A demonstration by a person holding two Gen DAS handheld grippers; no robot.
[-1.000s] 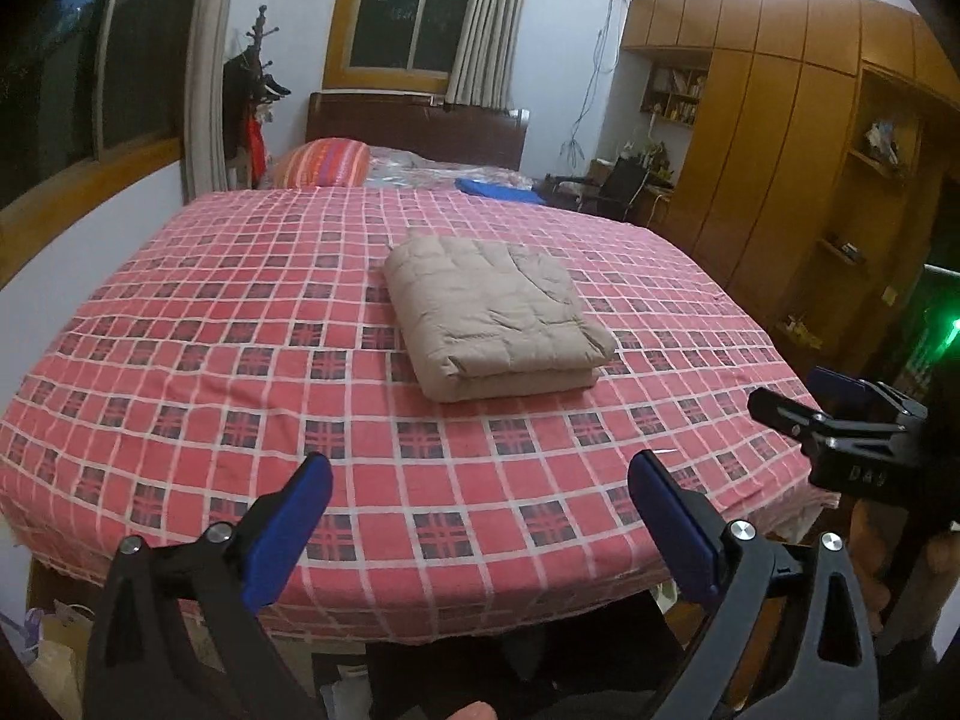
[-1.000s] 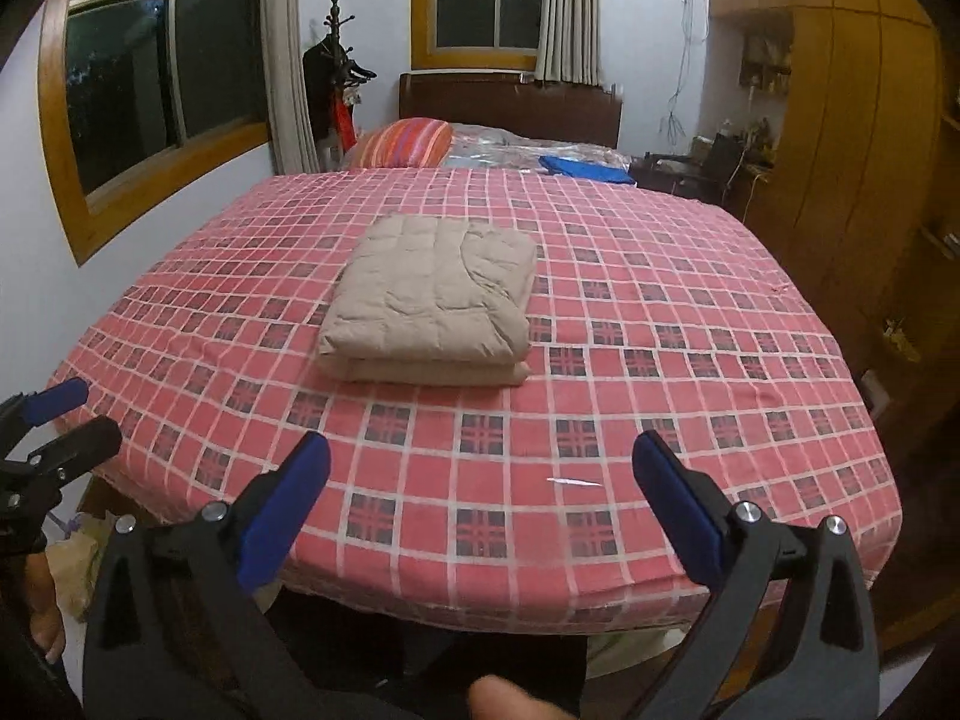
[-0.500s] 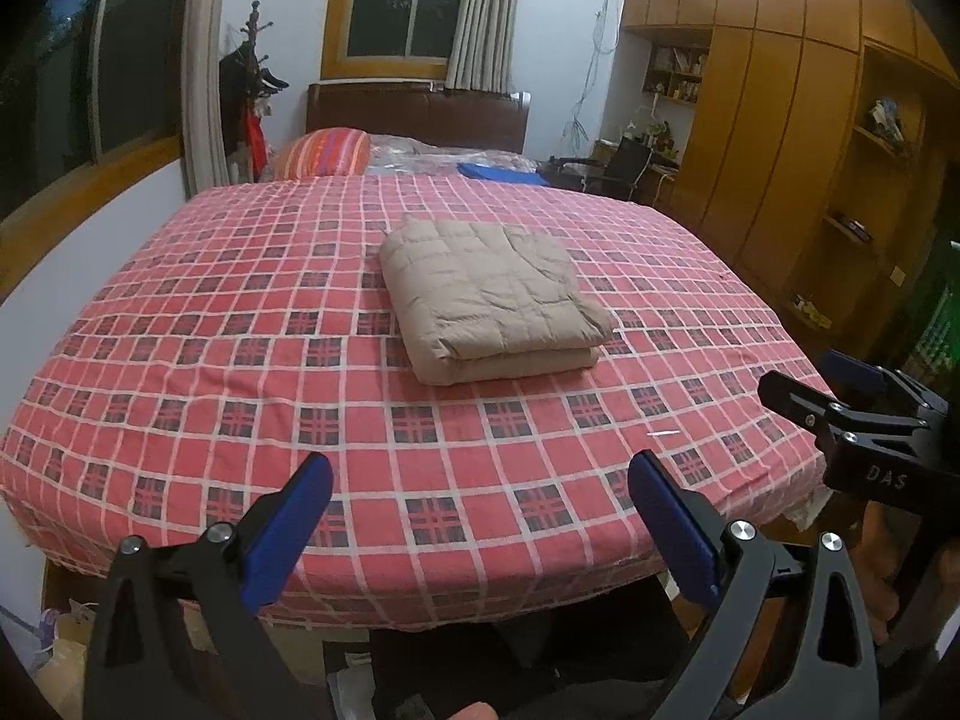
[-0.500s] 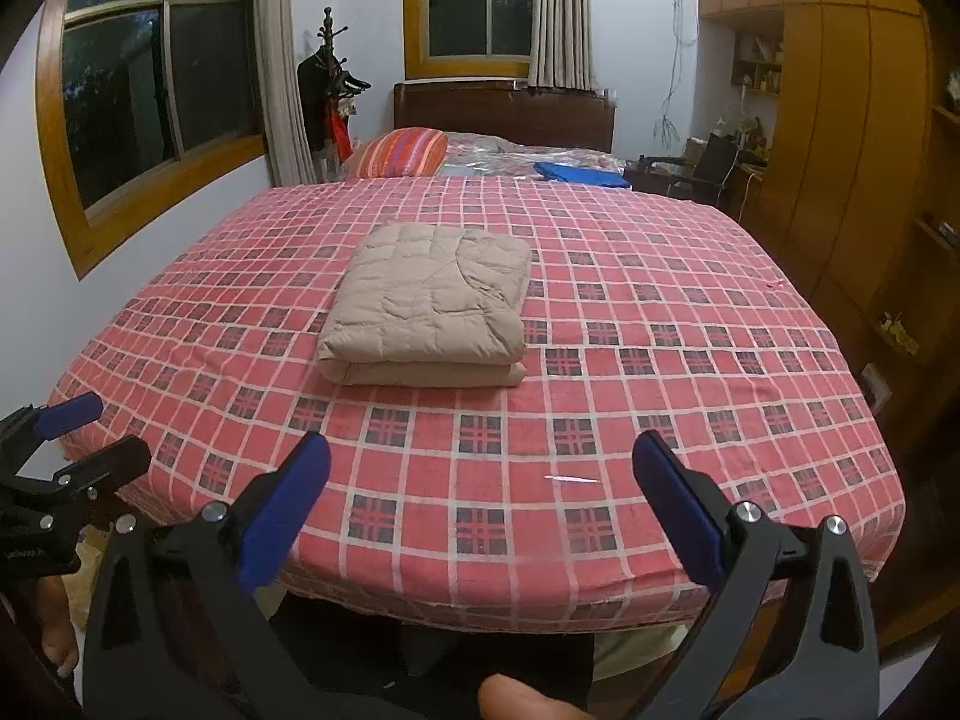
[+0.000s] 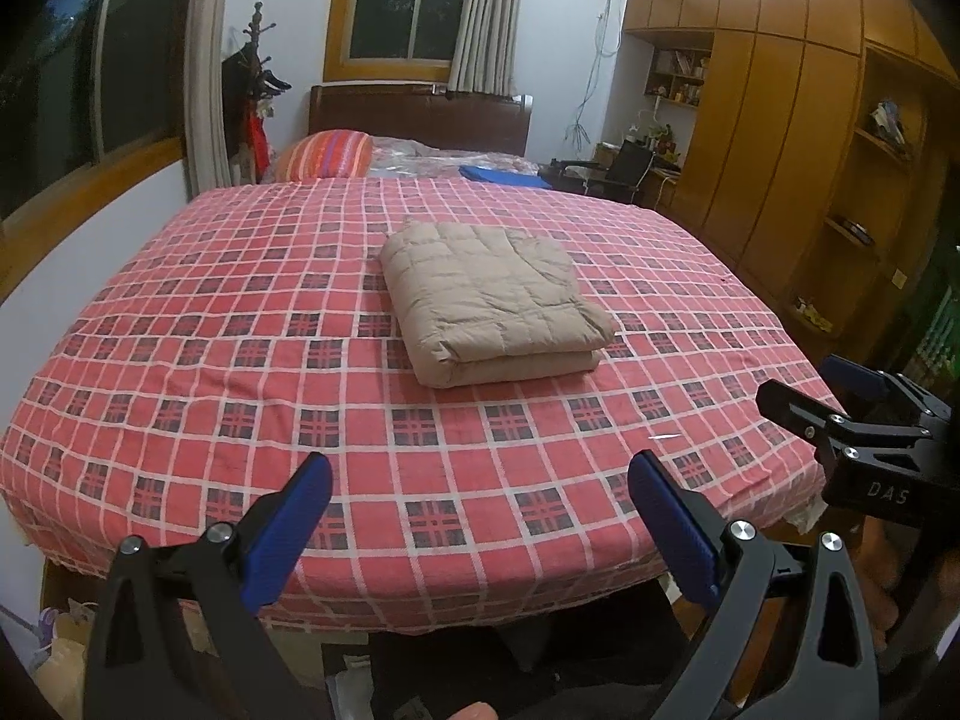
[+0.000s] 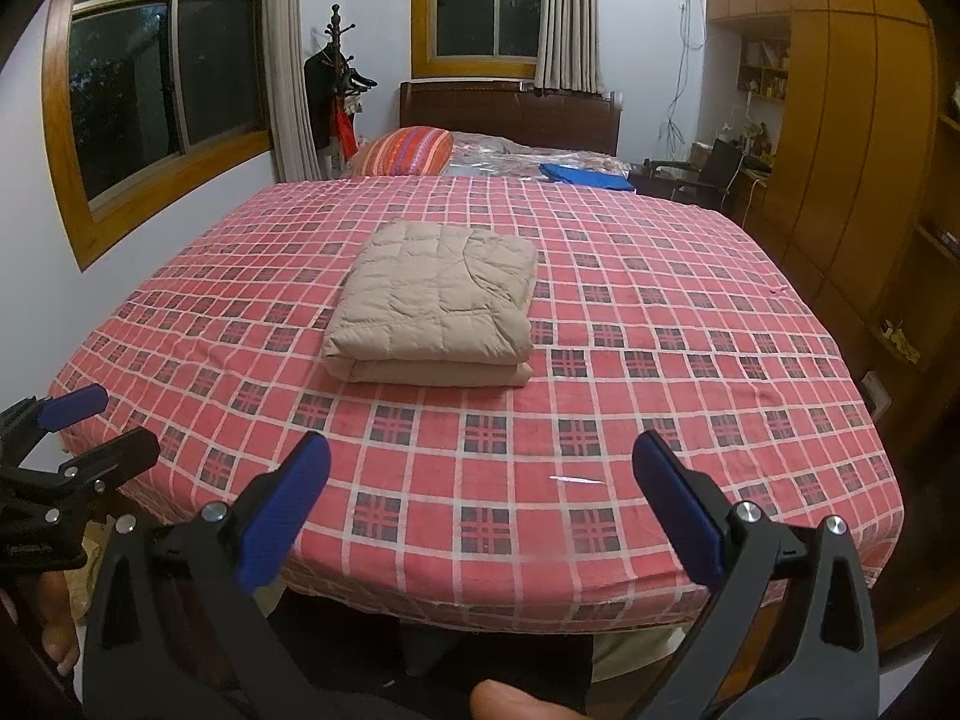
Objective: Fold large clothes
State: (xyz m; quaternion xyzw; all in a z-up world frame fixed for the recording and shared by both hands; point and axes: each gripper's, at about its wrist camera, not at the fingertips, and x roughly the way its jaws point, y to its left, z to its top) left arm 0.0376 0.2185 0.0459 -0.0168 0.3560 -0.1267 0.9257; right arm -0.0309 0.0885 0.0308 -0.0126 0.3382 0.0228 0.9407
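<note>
**Both grippers hang back, folded jacket sits alone on the bed**

Left wrist view first. The left gripper [image 5: 480,474] hangs over the near edge of the bed, its blue-padded fingers [image 5: 288,531] spread wide, nothing between them, touching nothing. Well ahead of it and a shade to its right lies the beige quilted down garment [image 5: 489,300], folded into a thick square on the red checked bedsheet [image 5: 210,312]. Off to the right, the right gripper [image 5: 834,396] pokes into view, also apart from the cloth.

The risk, as I judge it: puffy filling springs back, so the top layer could creep open unattended. Any late touch-up with one finger catching only the upper layer would drag the stack askew.

Now the right wrist view. The right gripper [image 6: 480,471] is equally wide, empty, clear of the sheet. The folded garment [image 6: 435,300] lies well ahead, slightly to its left, with the open layered edge facing the gripper. The left gripper [image 6: 78,426] shows low on the left, parted too. A small pale fleck [image 6: 579,480] lies on the sheet just ahead of the fingers; I can't tell what it is.
</note>
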